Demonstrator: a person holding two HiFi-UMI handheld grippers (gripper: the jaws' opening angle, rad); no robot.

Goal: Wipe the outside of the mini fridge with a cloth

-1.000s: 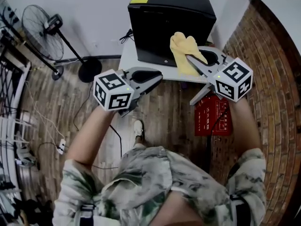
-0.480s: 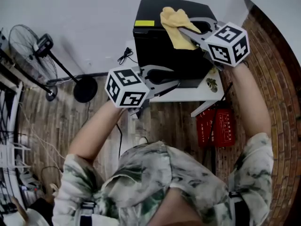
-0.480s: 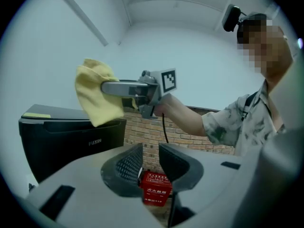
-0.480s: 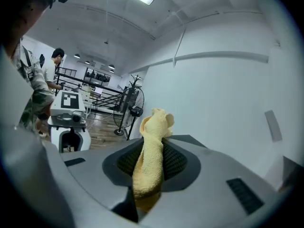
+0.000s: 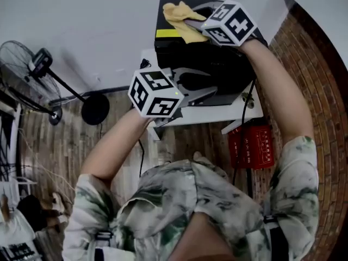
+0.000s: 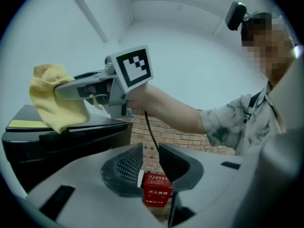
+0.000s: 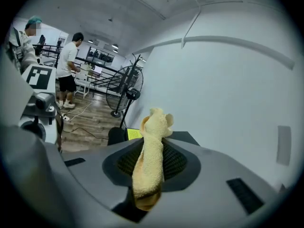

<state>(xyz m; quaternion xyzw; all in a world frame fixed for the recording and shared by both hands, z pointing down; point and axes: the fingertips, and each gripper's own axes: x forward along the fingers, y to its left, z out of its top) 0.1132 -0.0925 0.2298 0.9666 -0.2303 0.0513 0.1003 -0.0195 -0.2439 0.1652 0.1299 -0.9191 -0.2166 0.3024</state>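
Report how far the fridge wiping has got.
Done: the right gripper is shut on the yellow cloth. In hand: the cloth rests on the mini fridge top by its yellow label. Left: probably the front and sides; nothing shows which areas are wiped. The left gripper hangs open and empty.

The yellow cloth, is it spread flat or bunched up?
Bunched up: the right gripper pinches the cloth into a crumpled strip over the fridge.

You're in a loft-style workspace: a red brick wall (image 5: 321, 80), a worn wooden plank floor (image 5: 60, 140), a tall black pedestal fan (image 5: 38, 63), and a red metal fire-equipment box (image 5: 253, 145).
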